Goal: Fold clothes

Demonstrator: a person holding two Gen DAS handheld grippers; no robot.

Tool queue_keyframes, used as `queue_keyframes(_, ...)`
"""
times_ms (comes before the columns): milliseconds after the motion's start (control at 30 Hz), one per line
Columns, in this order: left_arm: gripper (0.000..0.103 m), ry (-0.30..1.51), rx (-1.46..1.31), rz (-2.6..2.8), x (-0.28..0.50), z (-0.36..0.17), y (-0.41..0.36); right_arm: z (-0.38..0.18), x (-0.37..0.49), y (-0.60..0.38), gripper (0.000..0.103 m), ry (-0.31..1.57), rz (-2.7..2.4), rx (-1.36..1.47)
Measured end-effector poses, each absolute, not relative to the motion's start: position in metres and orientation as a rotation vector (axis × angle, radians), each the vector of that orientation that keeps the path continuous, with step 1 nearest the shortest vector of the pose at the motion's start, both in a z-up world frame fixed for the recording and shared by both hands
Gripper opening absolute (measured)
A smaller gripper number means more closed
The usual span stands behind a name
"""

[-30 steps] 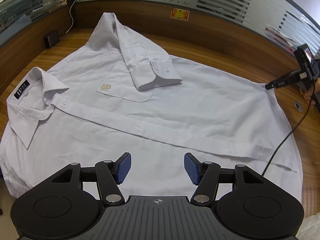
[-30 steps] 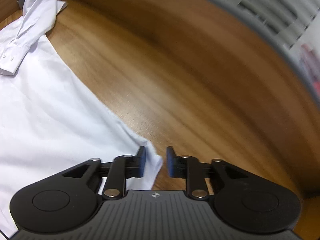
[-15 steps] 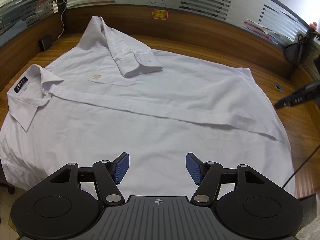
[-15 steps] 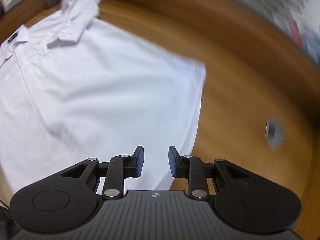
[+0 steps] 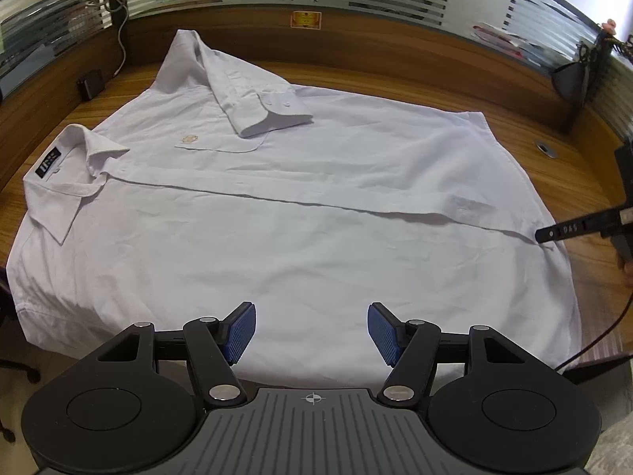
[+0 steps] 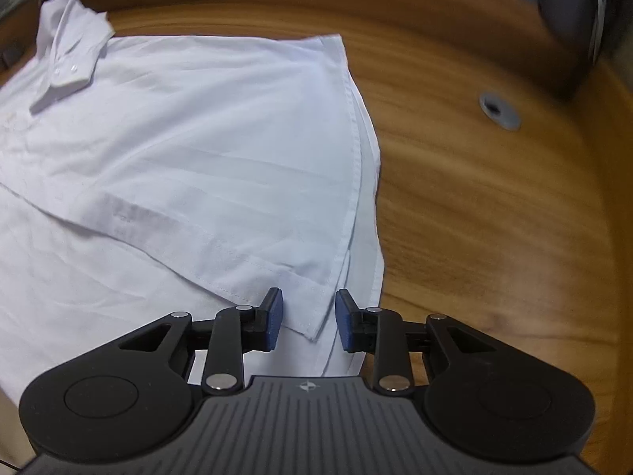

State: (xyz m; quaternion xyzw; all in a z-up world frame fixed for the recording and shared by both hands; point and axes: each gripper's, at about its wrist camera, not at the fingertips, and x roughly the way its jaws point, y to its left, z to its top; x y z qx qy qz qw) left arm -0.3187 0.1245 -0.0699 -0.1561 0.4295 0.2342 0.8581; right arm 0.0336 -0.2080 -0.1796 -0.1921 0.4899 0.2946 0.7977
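A white dress shirt (image 5: 300, 206) lies spread front-up on the wooden desk (image 5: 561, 158), collar at the left, one sleeve folded across the chest. My left gripper (image 5: 310, 330) is open and empty over the shirt's near side. My right gripper (image 6: 308, 318) is open a small way, its jaws either side of the placket corner at the hem (image 6: 312, 324); it also shows in the left wrist view (image 5: 550, 234) at the shirt's right edge. The shirt fills the left of the right wrist view (image 6: 178, 158).
A wooden partition (image 5: 395, 47) with frosted glass runs behind the desk. A small black box (image 5: 91, 84) sits at the back left. A grey cable grommet (image 6: 499, 111) is set in the desk right of the shirt. A black desk lamp (image 5: 573, 79) stands at back right.
My right gripper let go of the far hem corner and moved along the hem to the placket corner. My left gripper drew back, still open.
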Motion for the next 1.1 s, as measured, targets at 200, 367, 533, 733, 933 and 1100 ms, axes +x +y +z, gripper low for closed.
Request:
queue_keyframes(200, 0.066, 0.922, -0.315, 0.483, -0.31, -0.073, 0.119, -0.174, 0.041, -0.217, 0.033, 1.079, 0.641, -0.341)
queue_keyframes(367, 0.066, 0.918, -0.292, 0.464, -0.299, -0.073, 0.117, -0.171, 0.048, -0.222, 0.01, 1.096, 0.66, -0.315)
queue_keyframes(533, 0.066, 0.903, -0.276, 0.452, -0.292, -0.07, 0.117, -0.156, 0.052, -0.229, 0.01, 1.071, 0.673, -0.338)
queue_keyframes(733, 0.066, 0.898, -0.303, 0.448, -0.293, -0.073, 0.12, -0.159, 0.056, -0.224, 0.016, 1.111, 0.702, -0.417)
queue_keyframes(933, 0.066, 0.891, -0.341, 0.448, -0.296, -0.082, 0.106, -0.129, 0.08, -0.232, 0.022, 1.05, 0.712, -0.455)
queue_keyframes(1100, 0.066, 0.881, -0.33, 0.449, -0.295, -0.085, 0.075, -0.113, 0.127, -0.231, 0.024, 0.992, 0.749, -0.473)
